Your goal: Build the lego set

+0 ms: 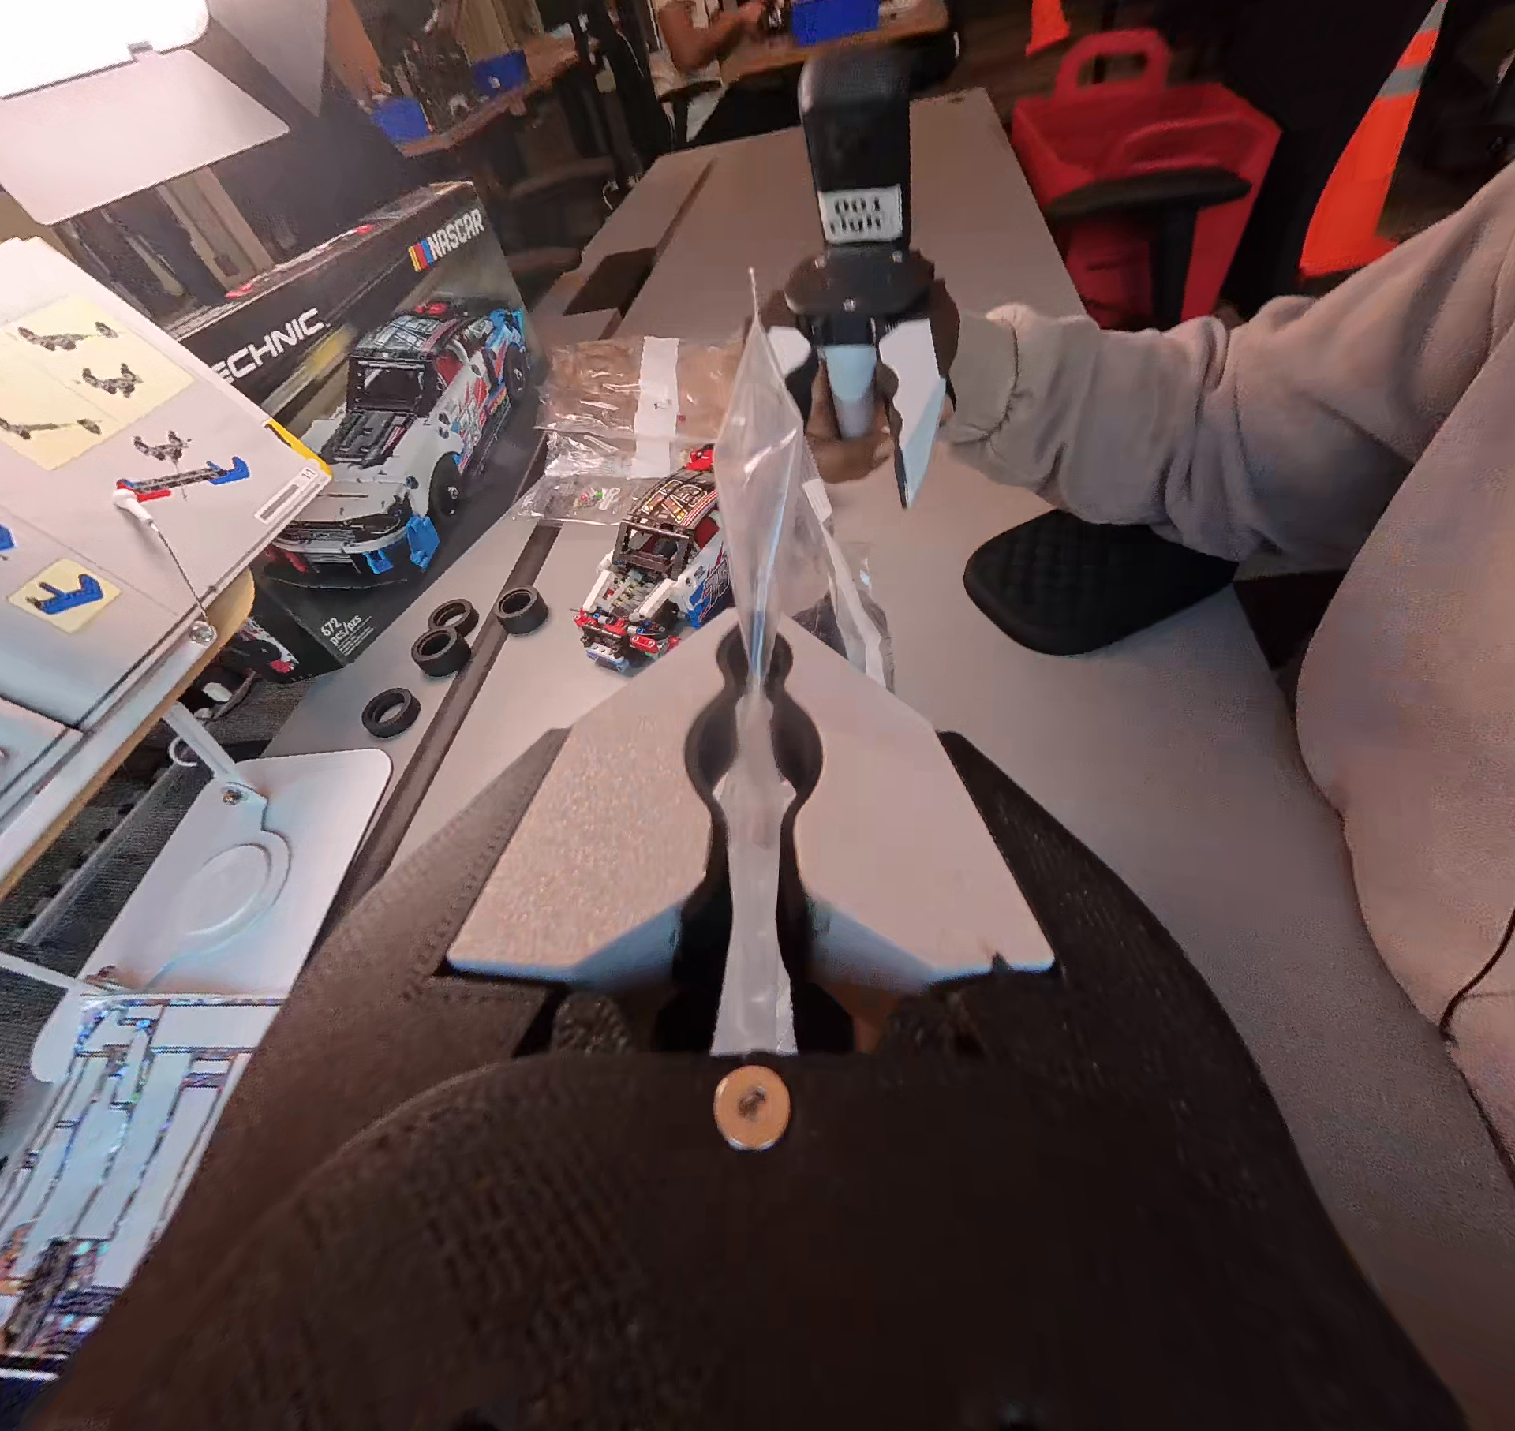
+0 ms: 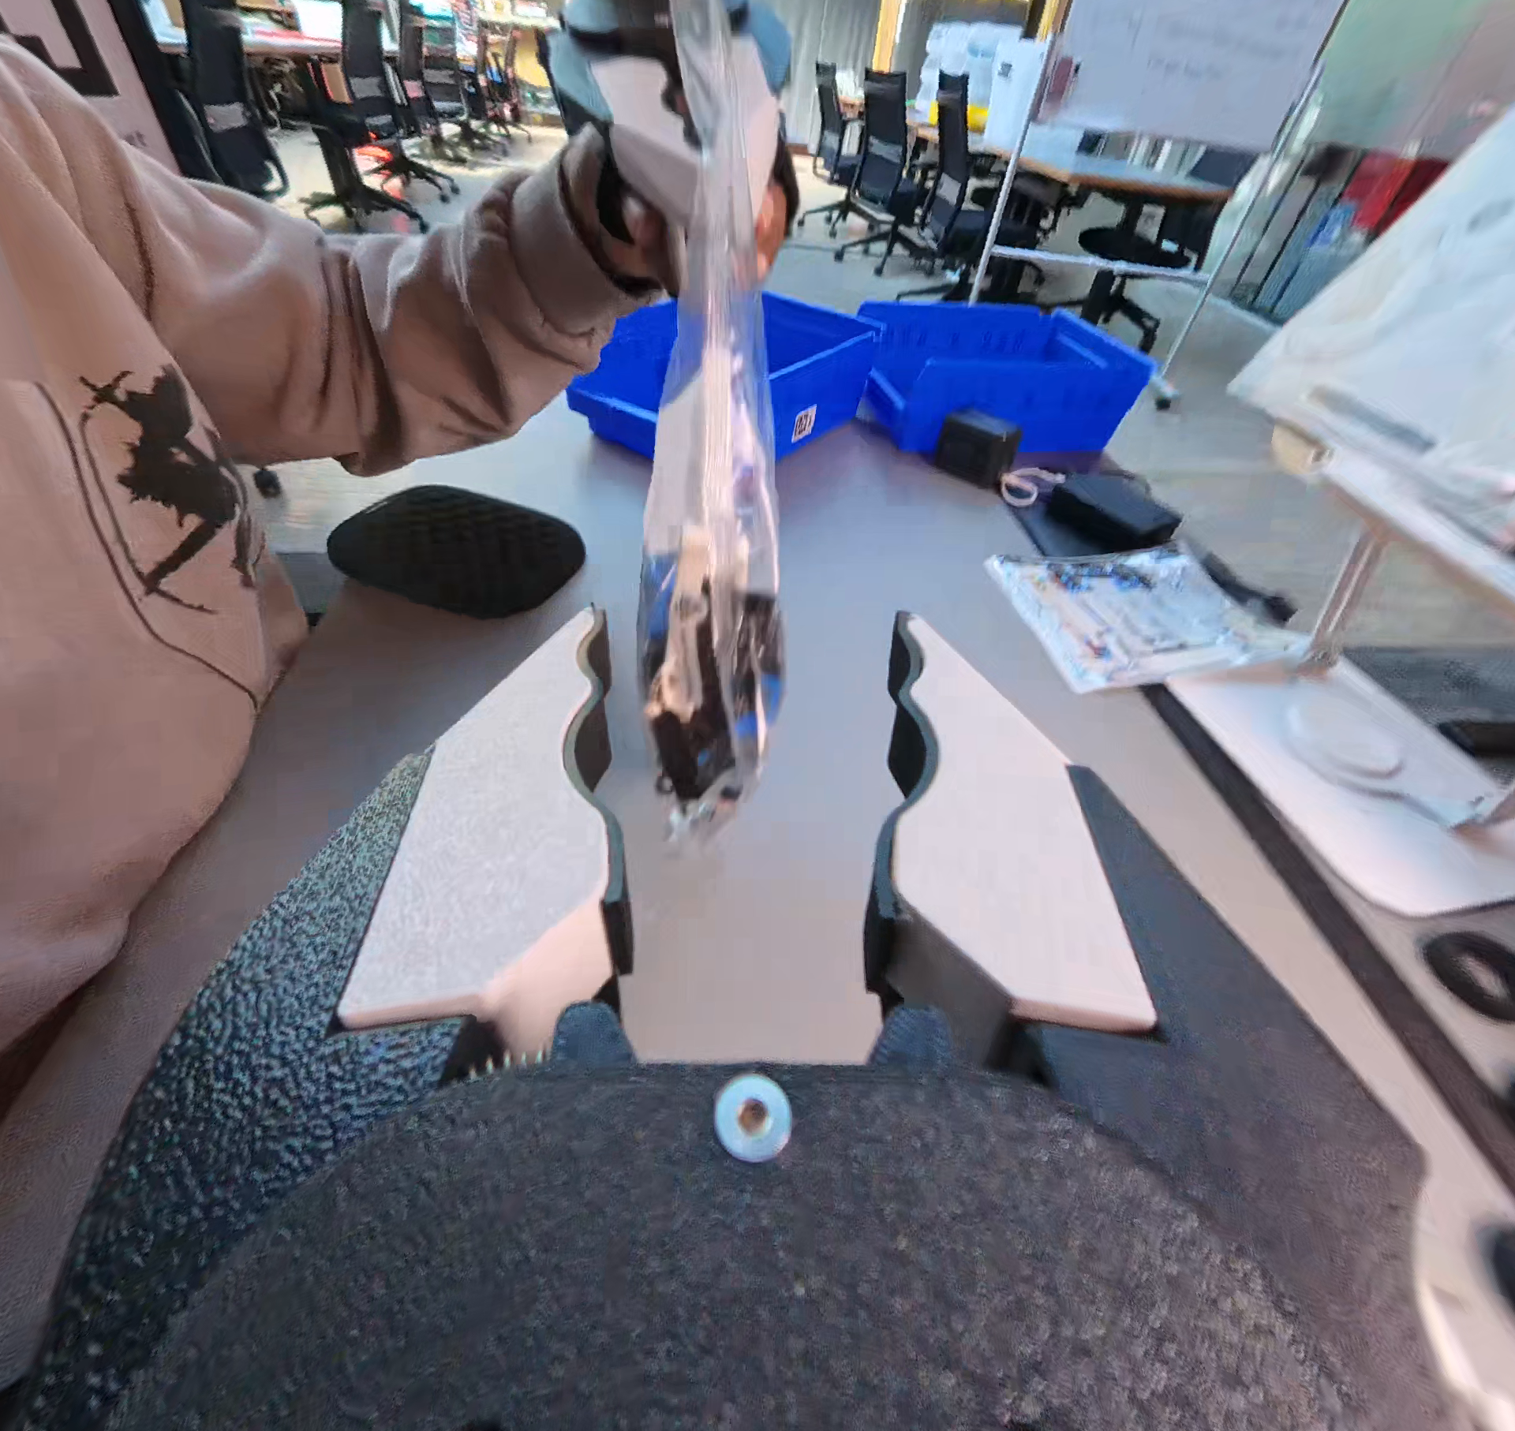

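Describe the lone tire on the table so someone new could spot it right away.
Start at the big car-picture box on the grey table. In front of it lie four black tires. Three cluster together; the lone tire sits apart, closest to the camera, beside the table's dark seam.

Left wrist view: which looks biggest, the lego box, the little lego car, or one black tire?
1. lego box
2. lego car, though it sits nearer the camera
3. black tire, smallest

Clear bag (image 2: 713, 424) of black and blue pieces (some white); blue bins (image 2: 1016, 375); beige sleeve (image 2: 393, 310).
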Demonstrator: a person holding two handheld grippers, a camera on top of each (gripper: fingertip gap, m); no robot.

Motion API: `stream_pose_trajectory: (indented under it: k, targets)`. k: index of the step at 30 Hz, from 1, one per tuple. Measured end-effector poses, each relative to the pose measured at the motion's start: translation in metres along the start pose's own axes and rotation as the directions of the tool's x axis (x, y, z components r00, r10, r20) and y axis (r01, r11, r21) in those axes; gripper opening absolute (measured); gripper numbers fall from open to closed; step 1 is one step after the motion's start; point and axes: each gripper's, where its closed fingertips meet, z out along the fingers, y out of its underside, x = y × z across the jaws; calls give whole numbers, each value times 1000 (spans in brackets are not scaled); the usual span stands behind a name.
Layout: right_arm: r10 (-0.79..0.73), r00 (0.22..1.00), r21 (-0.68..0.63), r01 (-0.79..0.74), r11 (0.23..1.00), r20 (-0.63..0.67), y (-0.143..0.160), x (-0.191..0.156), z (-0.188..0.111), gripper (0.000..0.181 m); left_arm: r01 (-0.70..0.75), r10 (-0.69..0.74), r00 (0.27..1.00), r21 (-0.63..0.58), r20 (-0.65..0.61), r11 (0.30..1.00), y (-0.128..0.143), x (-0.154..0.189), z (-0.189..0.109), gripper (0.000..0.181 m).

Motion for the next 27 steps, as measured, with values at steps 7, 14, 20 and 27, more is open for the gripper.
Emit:
stream_pose_trajectory:
  k: [7,14,20,27]
  targets:
    - [116,981,46,-110,993,-154,79,6,3,16,160,-162,987,131,5,978,25,-7,-13,0]
    - [80,985,136,-59,989,-156,48,12,0,0,253,-266,964,213,30,944,49,-15,-33,0]
    - [16,998,179,-5,984,-62,16,-8,-15,0,429,-432,902,165,-20,888,127,-4,-17,0]
    - [33,999,135,-33,990,4,8,-19,-16,0,412,-423,905,170,39,895,127,-13,-39,27]
